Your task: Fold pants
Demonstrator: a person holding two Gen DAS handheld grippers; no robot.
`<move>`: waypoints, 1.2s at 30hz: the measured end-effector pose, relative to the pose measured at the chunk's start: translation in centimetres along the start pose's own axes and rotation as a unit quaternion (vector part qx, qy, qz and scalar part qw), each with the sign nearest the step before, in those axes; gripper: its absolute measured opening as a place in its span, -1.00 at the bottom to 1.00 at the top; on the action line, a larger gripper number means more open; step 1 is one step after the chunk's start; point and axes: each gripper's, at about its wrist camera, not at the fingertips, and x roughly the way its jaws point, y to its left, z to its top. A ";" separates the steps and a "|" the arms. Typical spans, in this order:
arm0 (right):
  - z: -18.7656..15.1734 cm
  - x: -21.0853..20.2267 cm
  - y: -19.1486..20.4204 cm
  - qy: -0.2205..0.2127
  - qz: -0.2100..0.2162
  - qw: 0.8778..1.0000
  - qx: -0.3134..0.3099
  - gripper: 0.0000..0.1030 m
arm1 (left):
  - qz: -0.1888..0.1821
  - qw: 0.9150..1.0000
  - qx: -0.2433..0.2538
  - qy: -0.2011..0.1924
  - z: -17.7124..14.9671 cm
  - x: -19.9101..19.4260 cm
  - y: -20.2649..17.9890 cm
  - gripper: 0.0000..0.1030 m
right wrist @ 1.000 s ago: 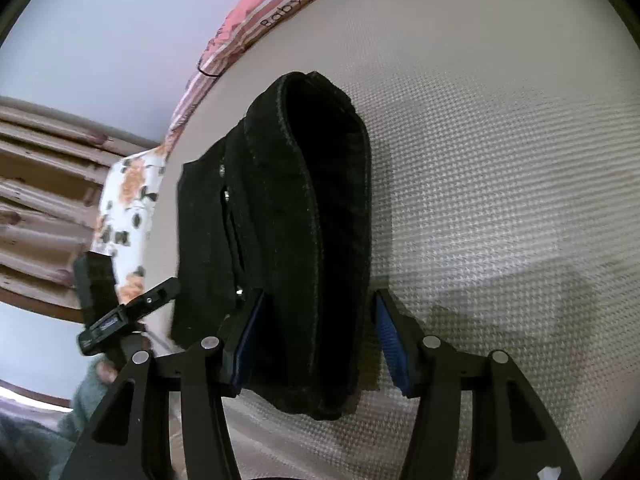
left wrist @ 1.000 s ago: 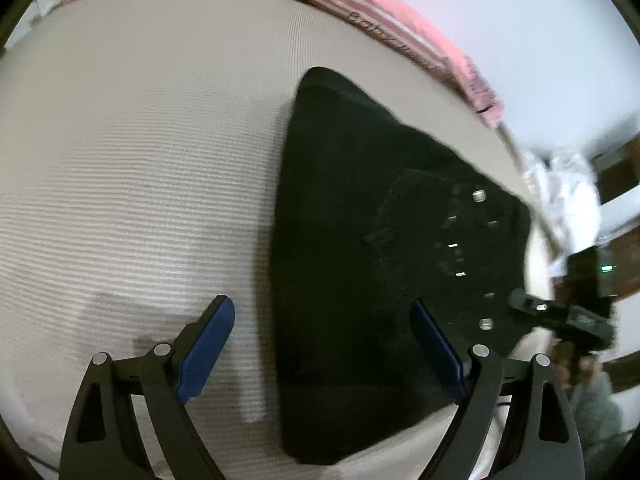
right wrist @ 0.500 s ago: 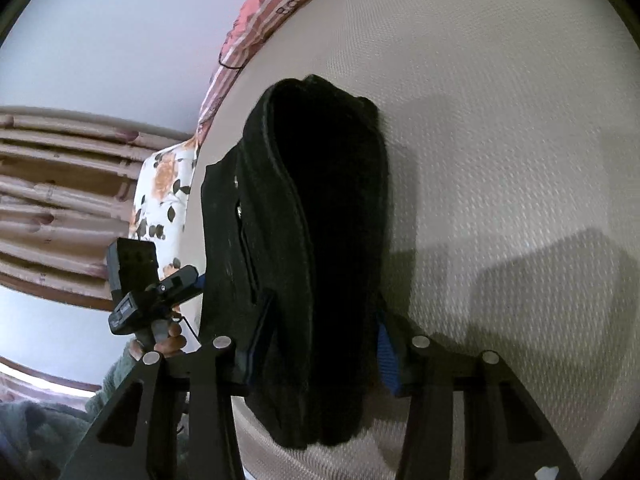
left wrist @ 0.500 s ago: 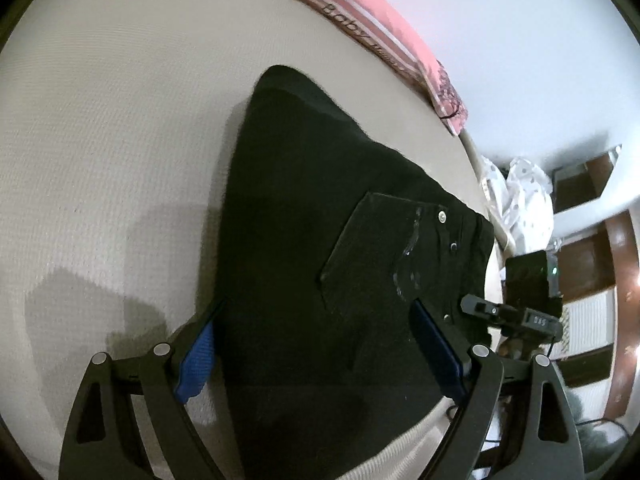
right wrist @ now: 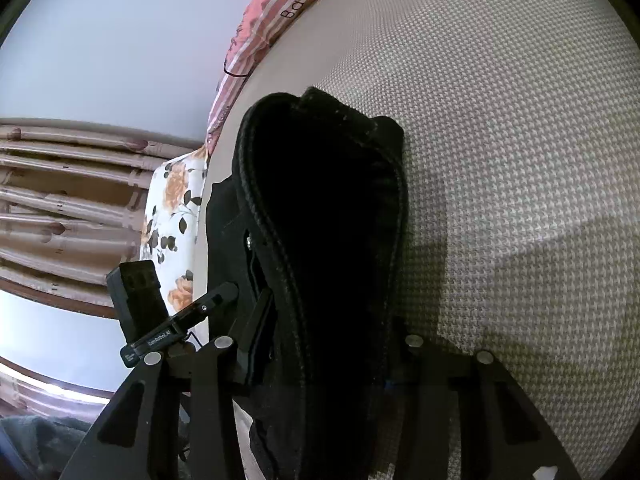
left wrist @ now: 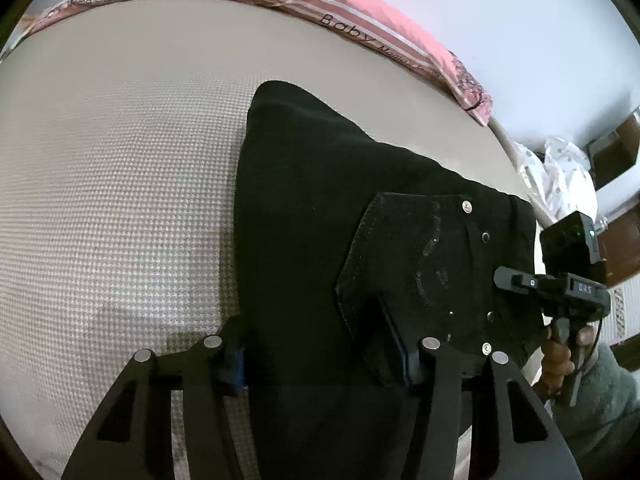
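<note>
The black pants lie folded into a thick stack on a beige woven mattress, with a back pocket and metal rivets facing up. My left gripper is shut on the near edge of the stack, its fingers pressed into the cloth. My right gripper is shut on the folded end of the pants, where the rounded fold stands up between its fingers. The right gripper also shows in the left wrist view, at the stack's right edge.
A pink striped pillow lies along the far edge of the mattress. A floral pillow and a wooden headboard are at the left in the right wrist view. White cloth lies past the mattress's right edge.
Both grippers have moved in over the folded pants and closed on them. The left one's jaws were wide apart a second ago and now pinch the stack.
</note>
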 end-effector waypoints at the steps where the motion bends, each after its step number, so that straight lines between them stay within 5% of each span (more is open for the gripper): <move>1: 0.1 0.1 0.1 -0.001 -0.001 1.000 0.000 -0.24 | 0.005 1.000 0.003 0.000 0.0 0.1 -0.1 0.04; 26: 0.2 1.9 3.1 0.003 -0.059 0.998 -0.031 -0.14 | 0.043 0.999 0.028 0.011 0.5 1.4 -1.9 0.04; 32: -0.1 2.0 3.6 -0.012 -0.078 0.996 -0.032 -0.25 | 0.058 0.997 0.046 0.005 0.4 1.3 -2.6 -0.03; 36: -0.2 2.0 4.7 -0.025 -0.093 0.994 -0.044 -0.34 | 0.068 0.996 0.056 -0.004 0.3 0.9 -3.0 -0.25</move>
